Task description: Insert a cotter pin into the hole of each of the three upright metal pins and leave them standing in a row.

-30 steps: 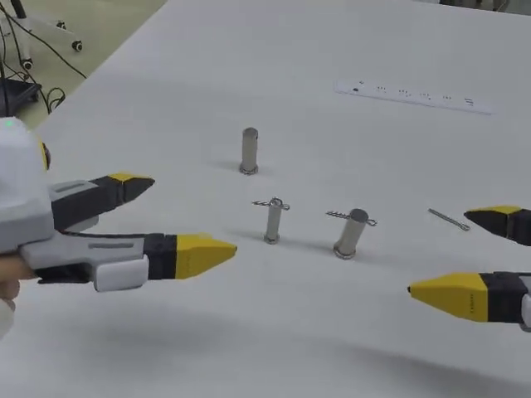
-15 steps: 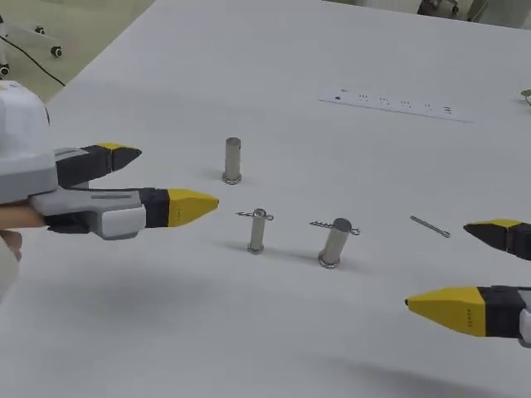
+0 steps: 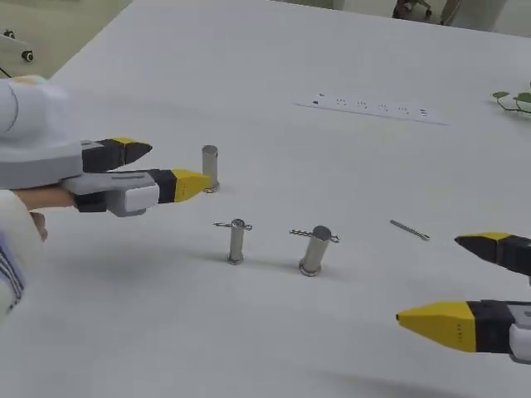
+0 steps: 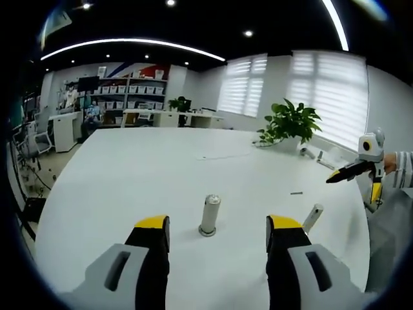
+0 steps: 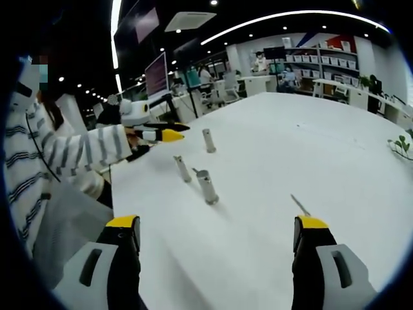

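Observation:
Three upright metal pins stand on the white table. The far bare pin point(image 3: 209, 168) has no cotter pin; in the left gripper view this bare pin point(image 4: 209, 215) stands just ahead, between my jaws. The middle pin point(image 3: 237, 240) and the right pin point(image 3: 314, 250) each carry a cotter pin through the top. A loose cotter pin point(image 3: 410, 230) lies flat to their right. My left gripper point(image 3: 168, 166) is open, its near tip beside the bare pin. Open too, my right gripper point(image 3: 436, 280) hovers near the loose cotter pin point(image 5: 299, 205).
A white power strip point(image 3: 369, 109) lies at the back of the table. Green plant leaves point(image 3: 514, 98) show at the far right edge. The table's left edge drops to the floor behind my left gripper. A person's striped sleeve point(image 5: 77, 152) holds the left gripper.
My left gripper has moved forward and right, up to the bare pin. The head camera has shifted, and my right gripper has stayed about where it was, still open.

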`<state>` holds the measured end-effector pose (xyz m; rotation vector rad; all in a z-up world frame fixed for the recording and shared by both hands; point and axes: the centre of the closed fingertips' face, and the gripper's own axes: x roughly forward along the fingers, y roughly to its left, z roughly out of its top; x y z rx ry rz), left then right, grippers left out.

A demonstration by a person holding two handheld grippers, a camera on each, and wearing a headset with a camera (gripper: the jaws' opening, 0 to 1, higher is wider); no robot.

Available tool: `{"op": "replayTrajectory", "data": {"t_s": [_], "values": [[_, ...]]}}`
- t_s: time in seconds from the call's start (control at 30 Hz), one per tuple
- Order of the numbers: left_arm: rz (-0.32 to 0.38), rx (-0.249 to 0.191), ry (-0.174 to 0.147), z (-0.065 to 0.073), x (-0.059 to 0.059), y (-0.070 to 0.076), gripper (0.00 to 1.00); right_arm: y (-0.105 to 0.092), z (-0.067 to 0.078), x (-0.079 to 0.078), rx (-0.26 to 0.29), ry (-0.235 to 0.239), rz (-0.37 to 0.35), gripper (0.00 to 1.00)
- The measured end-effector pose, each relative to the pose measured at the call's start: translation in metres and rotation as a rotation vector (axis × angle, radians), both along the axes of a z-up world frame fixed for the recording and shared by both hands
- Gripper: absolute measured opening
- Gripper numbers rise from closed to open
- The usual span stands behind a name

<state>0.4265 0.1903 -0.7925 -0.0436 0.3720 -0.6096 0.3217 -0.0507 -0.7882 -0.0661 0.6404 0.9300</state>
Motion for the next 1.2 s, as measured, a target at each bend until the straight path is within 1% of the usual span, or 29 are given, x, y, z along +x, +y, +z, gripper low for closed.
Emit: {"op": "replayTrajectory", "data": {"t_s": [0.03, 0.13, 0.17, 0.2, 0.27, 0.37, 0.4, 0.43, 0.53, 0.63, 0.73, 0.77, 0.87, 0.93, 1.0, 1.03, 1.07, 1.1, 1.17, 1.2], "values": [[-0.017, 0.036, -0.004, -0.002, 0.001, -0.001, 0.53, -0.001, 0.0, 0.0, -0.002, 0.0, -0.003, 1.0], [-0.013, 0.019, 0.001, -0.005, 0.007, -0.008, 0.52, -0.003, -0.001, 0.0, -0.004, 0.002, -0.008, 1.0], [-0.012, 0.021, 0.0, -0.006, 0.008, -0.009, 0.51, -0.003, -0.001, 0.0, -0.003, 0.003, -0.008, 0.99], [-0.01, 0.037, 0.0, -0.009, 0.01, -0.01, 0.49, -0.002, -0.001, 0.0, -0.002, 0.004, -0.007, 0.99], [-0.007, 0.051, 0.004, -0.014, 0.014, -0.01, 0.45, -0.002, -0.001, -0.001, -0.003, 0.004, -0.006, 0.99], [-0.001, 0.053, 0.01, -0.021, 0.021, -0.011, 0.4, -0.001, -0.001, -0.001, -0.002, 0.006, -0.003, 0.99], [-0.003, 0.066, 0.008, -0.023, 0.023, -0.011, 0.38, -0.001, -0.001, -0.001, -0.002, 0.006, -0.003, 0.98], [-0.004, 0.091, 0.013, -0.027, 0.026, -0.011, 0.37, -0.001, -0.001, -0.001, -0.004, 0.006, -0.002, 0.98], [0.0, 0.089, 0.018, -0.031, 0.032, -0.011, 0.32, -0.002, -0.003, 0.0, -0.012, 0.007, -0.005, 0.98], [-0.007, 0.1, 0.014, -0.033, 0.037, -0.014, 0.29, -0.002, -0.004, 0.0, -0.012, 0.011, -0.008, 0.98], [-0.006, 0.096, 0.011, -0.033, 0.041, -0.017, 0.27, -0.001, -0.006, 0.001, -0.015, 0.015, -0.006, 0.98], [-0.004, 0.089, 0.011, -0.033, 0.043, -0.018, 0.26, -0.001, -0.006, 0.001, -0.016, 0.016, -0.006, 0.98], [0.009, 0.093, 0.005, -0.034, 0.047, -0.018, 0.2, 0.0, -0.007, 0.0, -0.015, 0.019, -0.005, 0.98], [0.023, 0.085, 0.004, -0.033, 0.05, -0.017, 0.17, 0.0, -0.008, 0.0, -0.015, 0.021, -0.004, 0.98], [0.017, 0.073, 0.009, -0.033, 0.049, -0.019, 0.14, 0.0, -0.009, 0.0, -0.017, 0.022, -0.005, 0.98], [0.008, 0.074, 0.009, -0.033, 0.049, -0.02, 0.12, 0.0, -0.009, 0.0, -0.017, 0.023, -0.006, 0.98], [0.006, 0.082, 0.006, -0.033, 0.049, -0.02, 0.12, -0.001, -0.009, 0.0, -0.017, 0.024, -0.006, 0.98], [0.008, 0.08, 0.008, -0.033, 0.049, -0.02, 0.12, -0.001, -0.009, 0.0, -0.018, 0.025, -0.007, 0.98], [0.02, 0.055, 0.031, -0.033, 0.049, -0.019, 0.12, -0.001, -0.009, 0.0, -0.018, 0.026, -0.007, 0.97], [0.017, 0.061, 0.028, -0.033, 0.048, -0.019, 0.12, -0.001, -0.009, 0.0, -0.018, 0.026, -0.006, 0.97]]}}
